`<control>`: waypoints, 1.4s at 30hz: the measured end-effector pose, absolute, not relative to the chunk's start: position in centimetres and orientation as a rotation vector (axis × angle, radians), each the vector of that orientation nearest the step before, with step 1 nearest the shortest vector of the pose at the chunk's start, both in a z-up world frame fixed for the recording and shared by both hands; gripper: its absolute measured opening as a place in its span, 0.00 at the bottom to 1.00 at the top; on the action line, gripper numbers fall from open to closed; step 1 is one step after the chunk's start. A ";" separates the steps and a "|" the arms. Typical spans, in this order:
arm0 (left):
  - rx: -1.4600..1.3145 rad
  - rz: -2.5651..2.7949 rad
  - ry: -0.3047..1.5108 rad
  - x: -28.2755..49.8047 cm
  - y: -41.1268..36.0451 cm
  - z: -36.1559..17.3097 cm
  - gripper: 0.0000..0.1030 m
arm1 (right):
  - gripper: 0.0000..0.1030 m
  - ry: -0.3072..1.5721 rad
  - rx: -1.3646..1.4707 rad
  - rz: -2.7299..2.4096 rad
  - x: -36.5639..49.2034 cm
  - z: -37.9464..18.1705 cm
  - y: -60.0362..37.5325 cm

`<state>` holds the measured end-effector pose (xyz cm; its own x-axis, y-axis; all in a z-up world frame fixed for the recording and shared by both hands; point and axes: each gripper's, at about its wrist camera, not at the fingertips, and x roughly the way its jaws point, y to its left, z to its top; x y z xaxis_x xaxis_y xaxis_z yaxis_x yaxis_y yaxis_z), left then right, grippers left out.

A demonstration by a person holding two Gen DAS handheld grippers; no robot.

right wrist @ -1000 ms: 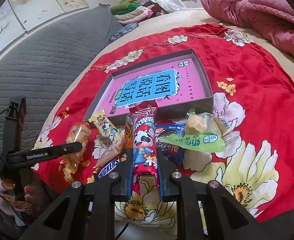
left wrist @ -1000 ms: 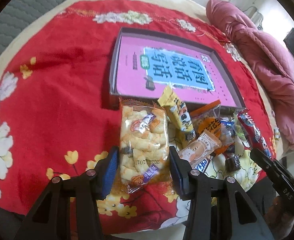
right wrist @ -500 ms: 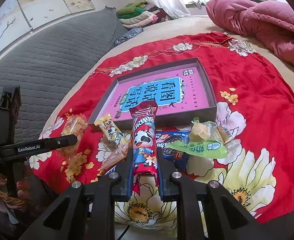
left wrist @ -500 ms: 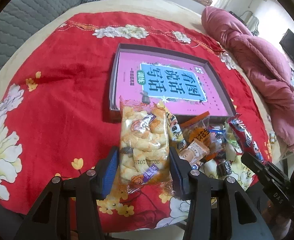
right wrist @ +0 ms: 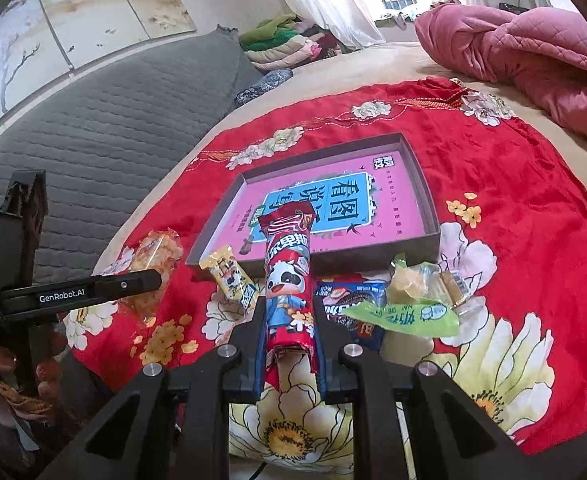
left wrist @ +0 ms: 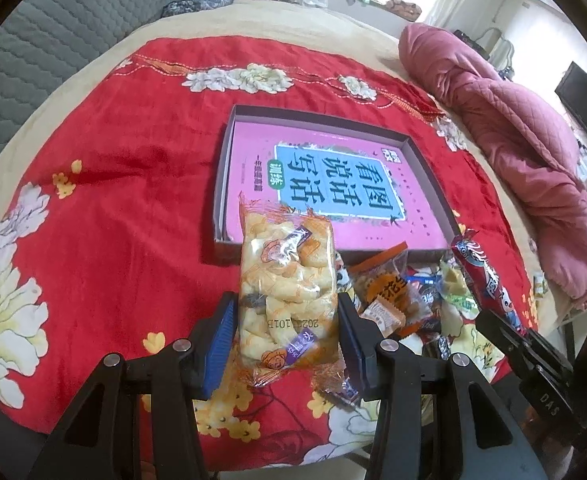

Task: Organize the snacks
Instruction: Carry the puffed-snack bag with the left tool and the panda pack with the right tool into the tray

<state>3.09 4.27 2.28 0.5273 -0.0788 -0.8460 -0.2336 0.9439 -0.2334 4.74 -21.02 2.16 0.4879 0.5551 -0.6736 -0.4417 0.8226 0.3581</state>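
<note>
L gripper (left wrist: pixel 287 338) grips puff bag (left wrist: pixel 287 280); R gripper (right wrist: pixel 289 344) grips cow stick (right wrist: pixel 289 280).

A: Cloth (left wrist: pixel 133 184)?
B: Red, white and yellow flowers.
A: Tray (left wrist: pixel 229 160)?
B: Grey rim, pink inside, blue panel.
A: Quilt (right wrist: pixel 525 52), upper right?
B: Pink, stitched diamonds.

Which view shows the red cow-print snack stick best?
The right wrist view: the snack stick runs up the centre, clamped in the right tool, cow picture facing the camera. The left wrist view shows it only edge-on at far right.
</note>
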 end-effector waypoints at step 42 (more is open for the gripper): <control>-0.365 0.174 0.995 11.9 5.1 1.8 0.49 | 0.18 0.772 0.146 0.445 13.2 1.1 -20.1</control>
